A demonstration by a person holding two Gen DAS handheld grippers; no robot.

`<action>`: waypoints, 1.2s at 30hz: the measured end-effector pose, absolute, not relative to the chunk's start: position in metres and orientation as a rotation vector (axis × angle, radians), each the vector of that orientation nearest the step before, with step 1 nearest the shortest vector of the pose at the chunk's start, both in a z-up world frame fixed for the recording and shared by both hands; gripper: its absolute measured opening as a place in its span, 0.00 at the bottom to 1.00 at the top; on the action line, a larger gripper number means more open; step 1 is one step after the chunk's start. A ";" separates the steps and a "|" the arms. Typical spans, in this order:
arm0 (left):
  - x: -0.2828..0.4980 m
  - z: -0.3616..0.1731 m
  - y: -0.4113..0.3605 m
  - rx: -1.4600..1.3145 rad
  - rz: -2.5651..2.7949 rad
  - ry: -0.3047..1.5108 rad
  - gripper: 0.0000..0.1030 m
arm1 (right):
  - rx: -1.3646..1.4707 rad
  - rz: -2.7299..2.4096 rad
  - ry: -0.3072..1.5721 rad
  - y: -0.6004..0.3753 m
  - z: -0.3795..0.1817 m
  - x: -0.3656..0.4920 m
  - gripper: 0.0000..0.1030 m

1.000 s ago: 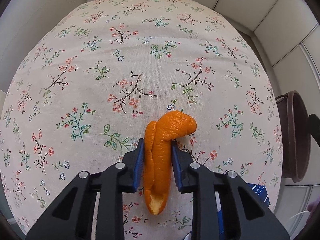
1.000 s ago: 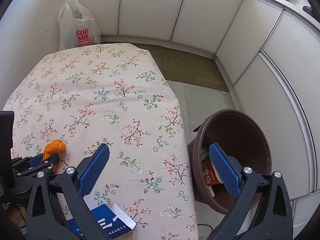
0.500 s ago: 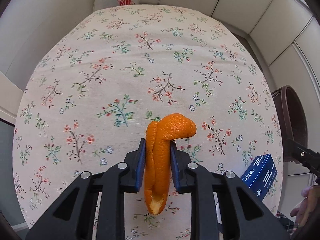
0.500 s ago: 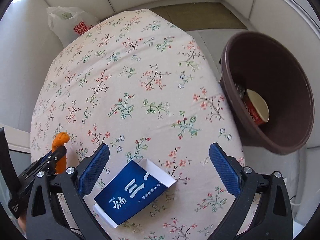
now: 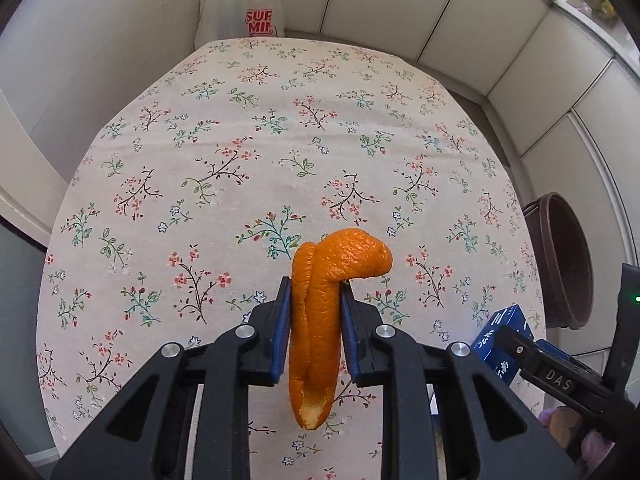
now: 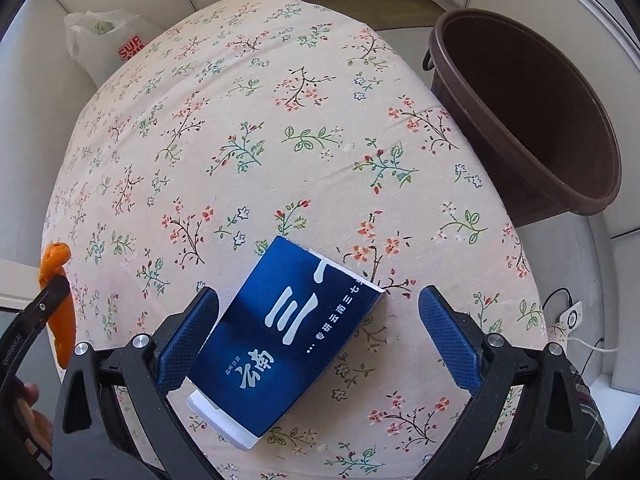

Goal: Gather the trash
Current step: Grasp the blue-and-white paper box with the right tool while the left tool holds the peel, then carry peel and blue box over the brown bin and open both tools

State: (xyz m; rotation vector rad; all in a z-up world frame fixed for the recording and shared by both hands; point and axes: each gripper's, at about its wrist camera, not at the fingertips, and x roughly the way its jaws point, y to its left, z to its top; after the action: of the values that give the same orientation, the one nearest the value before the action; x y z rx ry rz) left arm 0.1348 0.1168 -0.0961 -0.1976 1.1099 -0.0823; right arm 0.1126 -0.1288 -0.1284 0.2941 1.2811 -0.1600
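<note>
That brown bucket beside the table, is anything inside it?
The brown bucket shows only dark inner wall here; its near rim hides the bottom, so any contents cannot be seen.

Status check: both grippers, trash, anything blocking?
Left gripper shut on orange peel. Right gripper open, straddling blue carton lying on floral tablecloth. Brown bin beside table, path clear.

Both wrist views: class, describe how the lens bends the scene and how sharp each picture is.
Left wrist view: the tablecloth bulges like a dome with dark corners, while the orange peel is sharp in the left gripper. Right wrist view: same bulge, and the blue box is crisp between the open right gripper.
</note>
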 end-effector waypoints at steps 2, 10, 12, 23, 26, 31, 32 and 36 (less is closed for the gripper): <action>0.134 -0.094 0.120 -0.207 -0.083 1.108 0.22 | 0.294 -0.158 1.290 -0.128 -0.131 0.115 0.93; 0.137 -0.097 0.124 -0.220 -0.076 1.113 0.22 | 0.294 -0.151 1.303 -0.120 -0.138 0.122 0.78; 0.137 -0.098 0.124 -0.217 -0.076 1.116 0.22 | 0.293 -0.146 1.304 -0.118 -0.139 0.124 0.74; 0.138 -0.101 0.122 -0.223 -0.069 1.119 0.22 | 0.267 -0.084 1.271 -0.107 -0.134 0.125 0.58; 0.138 -0.099 0.122 -0.230 -0.067 1.114 0.22 | 0.268 -0.041 1.251 -0.104 -0.128 0.123 0.54; 0.140 -0.094 0.122 -0.246 -0.068 1.103 0.22 | 0.243 0.009 1.181 -0.095 -0.109 0.123 0.51; 0.140 -0.093 0.122 -0.249 -0.069 1.101 0.22 | 0.250 0.021 1.173 -0.094 -0.106 0.124 0.51; 0.140 -0.088 0.121 -0.255 -0.068 1.088 0.22 | 0.257 0.058 1.130 -0.093 -0.091 0.121 0.51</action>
State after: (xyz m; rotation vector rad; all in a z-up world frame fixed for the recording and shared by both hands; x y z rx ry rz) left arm 0.1405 0.1212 -0.0883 -0.2555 1.0884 -0.0683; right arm 0.1213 -0.0930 -0.0909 0.2573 1.1301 0.0581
